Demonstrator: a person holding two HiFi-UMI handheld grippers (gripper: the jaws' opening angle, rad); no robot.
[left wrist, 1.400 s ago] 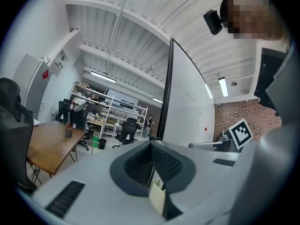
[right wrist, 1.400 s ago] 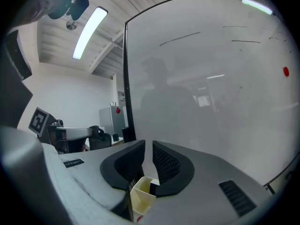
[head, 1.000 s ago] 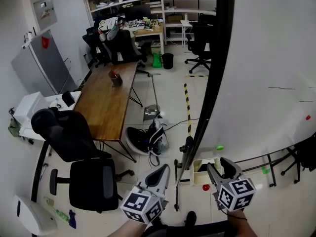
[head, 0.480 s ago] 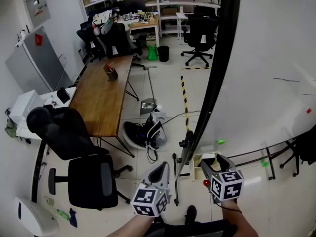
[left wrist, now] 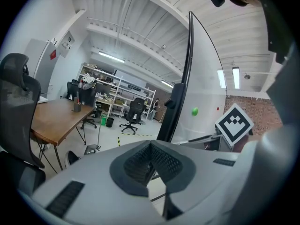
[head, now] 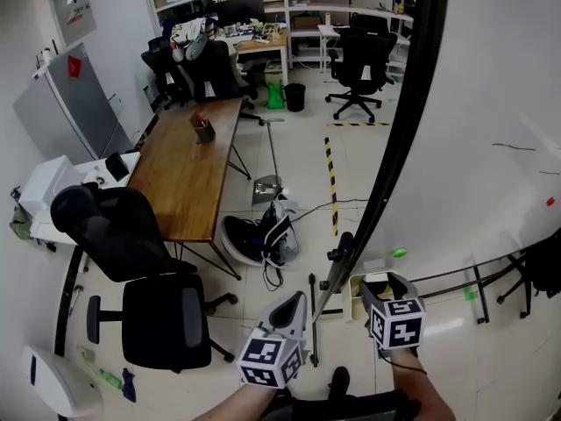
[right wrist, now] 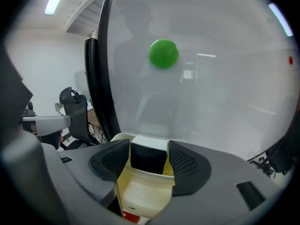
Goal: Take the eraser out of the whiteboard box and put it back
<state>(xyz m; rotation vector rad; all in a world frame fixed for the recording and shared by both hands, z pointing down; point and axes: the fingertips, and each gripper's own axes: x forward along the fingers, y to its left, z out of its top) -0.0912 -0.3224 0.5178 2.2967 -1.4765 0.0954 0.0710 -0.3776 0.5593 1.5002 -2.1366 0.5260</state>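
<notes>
The right gripper [right wrist: 149,149] has just been opening its jaws and now holds them wide apart, one on each side of the eraser [right wrist: 148,162]. As far as its own view shows, the pads do not press on it yet. The eraser stands upright at the far end of the whiteboard box [right wrist: 140,191], with its dark felt face toward the camera and a pale back on top.

The eraser is probably light, stiff in the back and soft in the felt. The firm hold is therefore likely across its two narrow sides, close to the hard back, just where the pads stand. The box looks like thin plastic and sits against the whiteboard [right wrist: 211,102]. A straight lift seems safer than a tilted one, which could catch on the box wall.

The left gripper [left wrist: 151,159] is closed on nothing and hangs at 9 o'clock from the right one in the head view.

Seen from the eraser in the right gripper view:
- A green magnet [right wrist: 163,53] is on the board at 12 o'clock, well above.
- The black frame [right wrist: 101,78] of the board rises at 10 o'clock.
- A small red thing [right wrist: 131,215] shows at 6 o'clock, just below the box, and what it is cannot be told.

None of these seems to block the way up. In the head view an office chair [head: 162,323] and a wooden table [head: 188,174] are at 9 to 10 o'clock, well apart
</notes>
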